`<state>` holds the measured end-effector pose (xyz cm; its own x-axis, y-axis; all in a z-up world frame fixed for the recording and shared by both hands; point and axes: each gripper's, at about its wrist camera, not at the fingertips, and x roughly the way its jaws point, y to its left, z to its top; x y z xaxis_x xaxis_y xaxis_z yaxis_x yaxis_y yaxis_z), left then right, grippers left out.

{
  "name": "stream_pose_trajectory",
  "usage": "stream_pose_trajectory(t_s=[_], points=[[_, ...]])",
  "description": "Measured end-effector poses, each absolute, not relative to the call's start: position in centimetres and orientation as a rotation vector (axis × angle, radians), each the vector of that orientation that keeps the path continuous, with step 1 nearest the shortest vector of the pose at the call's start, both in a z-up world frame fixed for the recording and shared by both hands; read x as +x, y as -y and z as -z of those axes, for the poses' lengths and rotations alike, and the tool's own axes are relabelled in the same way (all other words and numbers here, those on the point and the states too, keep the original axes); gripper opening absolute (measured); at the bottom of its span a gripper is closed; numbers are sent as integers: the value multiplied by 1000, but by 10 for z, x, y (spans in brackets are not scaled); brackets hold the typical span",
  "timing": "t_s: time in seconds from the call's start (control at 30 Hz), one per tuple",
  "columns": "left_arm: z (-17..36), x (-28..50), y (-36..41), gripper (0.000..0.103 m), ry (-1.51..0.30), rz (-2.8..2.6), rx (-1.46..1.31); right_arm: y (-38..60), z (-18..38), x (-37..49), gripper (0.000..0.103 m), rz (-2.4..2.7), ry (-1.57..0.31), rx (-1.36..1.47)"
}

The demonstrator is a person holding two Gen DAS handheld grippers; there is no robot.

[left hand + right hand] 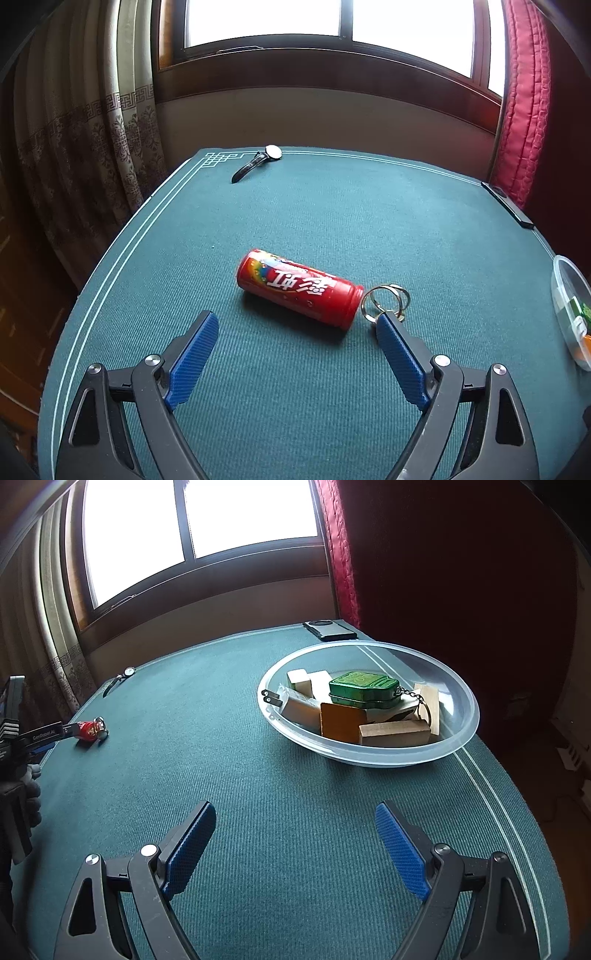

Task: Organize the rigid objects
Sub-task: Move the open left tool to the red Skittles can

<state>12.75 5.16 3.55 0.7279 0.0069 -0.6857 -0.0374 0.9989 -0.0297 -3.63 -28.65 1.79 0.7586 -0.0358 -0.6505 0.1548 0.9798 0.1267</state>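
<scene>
Left wrist view: the left gripper (297, 328) hangs over the green bench (332, 206) with its jaws wide apart and nothing between them, lined up on the red can-shaped keychain (298, 288) lying on its side; its key rings (386, 299) sit just beside the right pad, likely the next pick. A wristwatch (258, 162) lies at the far edge.

Right wrist view: the right gripper (295, 829) also stands empty, jaws apart, facing the clear bowl (458, 690) that collects wooden blocks (395, 733) and a green tin (364, 688)
</scene>
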Motion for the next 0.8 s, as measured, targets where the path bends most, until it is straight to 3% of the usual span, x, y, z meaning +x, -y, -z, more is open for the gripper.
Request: stream_pose_trajectory(t_s=[0.4,0.8], points=[[-31,152,-57,103,-717,74,67,265,-14,-25,91,78,-743,156],[-17,175,-60,103,-805,160,67,241,-13,-10,91,50,-775,108]])
